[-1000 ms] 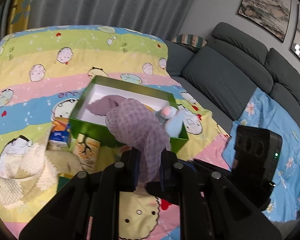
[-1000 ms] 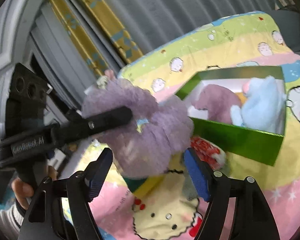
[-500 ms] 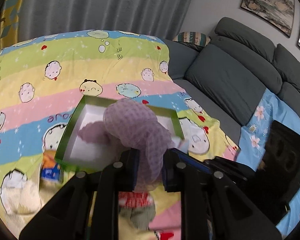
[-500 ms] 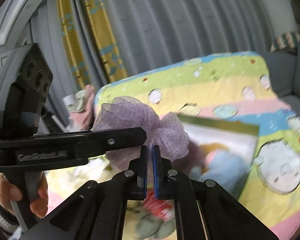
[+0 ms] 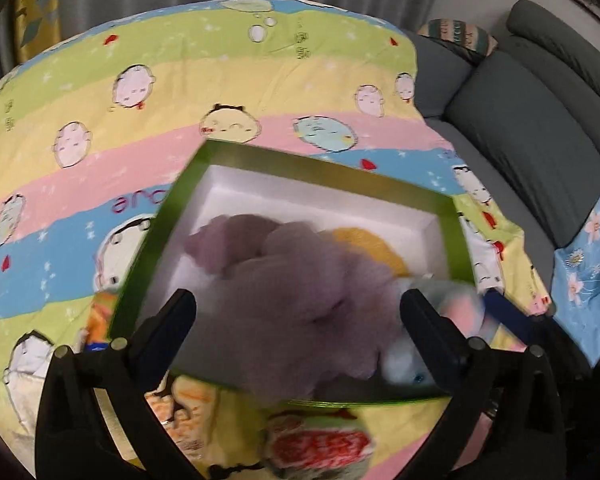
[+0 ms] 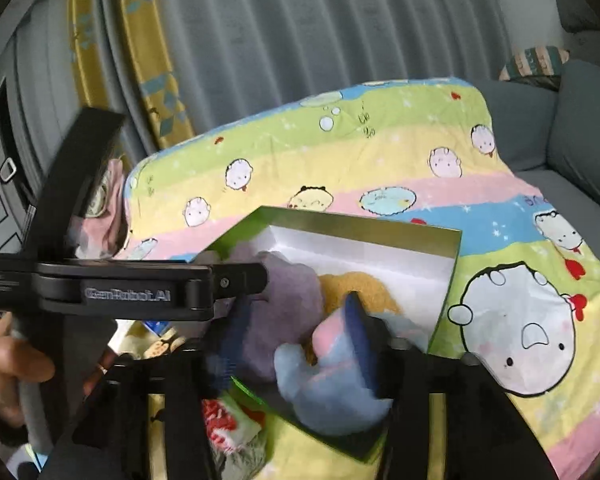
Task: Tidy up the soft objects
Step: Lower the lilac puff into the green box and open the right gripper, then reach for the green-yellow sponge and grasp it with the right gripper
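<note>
Left gripper jaws opening, released; purple mesh puff lies between them, unpressed, inside green box. Right gripper jaws opening over the box, grasping nothing.

Striped cartoon-print blanket carries everything. On it: green box, and near the box's front edge a red-and-white item, too blurred to identify, maybe a packet.

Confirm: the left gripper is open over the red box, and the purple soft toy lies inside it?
Not quite: the box is green, as the left wrist view shows. The left gripper is opening above it, and the purple soft toy lies inside.
</note>
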Motion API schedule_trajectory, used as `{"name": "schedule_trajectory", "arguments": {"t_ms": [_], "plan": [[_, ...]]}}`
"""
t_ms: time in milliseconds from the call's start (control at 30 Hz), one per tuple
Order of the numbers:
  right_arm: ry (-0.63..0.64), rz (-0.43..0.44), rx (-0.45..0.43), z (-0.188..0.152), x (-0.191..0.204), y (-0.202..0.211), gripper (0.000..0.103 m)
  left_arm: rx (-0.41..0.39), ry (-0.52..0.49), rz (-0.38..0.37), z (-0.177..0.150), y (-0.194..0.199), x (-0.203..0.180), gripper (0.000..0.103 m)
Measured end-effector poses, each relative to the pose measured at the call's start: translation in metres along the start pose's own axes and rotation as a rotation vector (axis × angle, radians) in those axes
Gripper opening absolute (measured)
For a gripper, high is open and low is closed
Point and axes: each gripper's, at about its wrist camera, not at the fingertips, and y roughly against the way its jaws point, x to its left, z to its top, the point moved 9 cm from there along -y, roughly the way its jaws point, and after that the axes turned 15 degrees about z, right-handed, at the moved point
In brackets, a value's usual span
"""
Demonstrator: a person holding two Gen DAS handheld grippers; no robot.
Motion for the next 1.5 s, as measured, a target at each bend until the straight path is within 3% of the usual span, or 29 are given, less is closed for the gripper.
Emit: {"name": "schedule_trajectory", "arguments": {"t_ms": [33,233,400,667,767,900,1000,1167,1300,1500], "plan": [[-0.005,-0.007,-0.001,0.000,0.001,0.003,0.073,-0.003,0.003,0.009,-0.002,0.003,0.006,0.102],[-0.050,0.065,-0.025,-0.007,0.016,0.022,0.073,-0.047,0.045,0.027,-0.006,0.033,0.037,0.102],[-0.053,0.125,0.015,-0.026,0.036,0.034,0.073,-0.079,0.062,0.056,-0.026,0.066,0.077,0.102],[-0.001,0.257,0.115,-0.075,0.098,0.038,0.074,-0.111,0.171,0.111,-0.096,0.101,0.147,0.102],[0.028,0.282,0.145,-0.093,0.120,0.029,0.074,-0.119,0.218,0.088,-0.127,0.104,0.157,0.102],[0.082,0.277,0.167,-0.111,0.142,0.017,0.074,-0.101,0.205,0.084,-0.158,0.092,0.153,0.102],[0.048,0.262,0.190,-0.123,0.146,0.000,0.074,-0.081,0.167,0.068,-0.170,0.084,0.145,0.102],[-0.011,0.229,0.234,-0.132,0.143,-0.018,0.074,-0.121,0.077,0.039,-0.157,0.079,0.136,0.102],[0.029,0.165,0.253,-0.127,0.146,-0.025,0.074,-0.149,0.081,0.034,-0.149,0.075,0.141,0.102],[0.113,0.095,0.303,-0.125,0.151,-0.030,0.074,-0.089,0.086,-0.005,-0.156,0.055,0.130,0.102]]}}
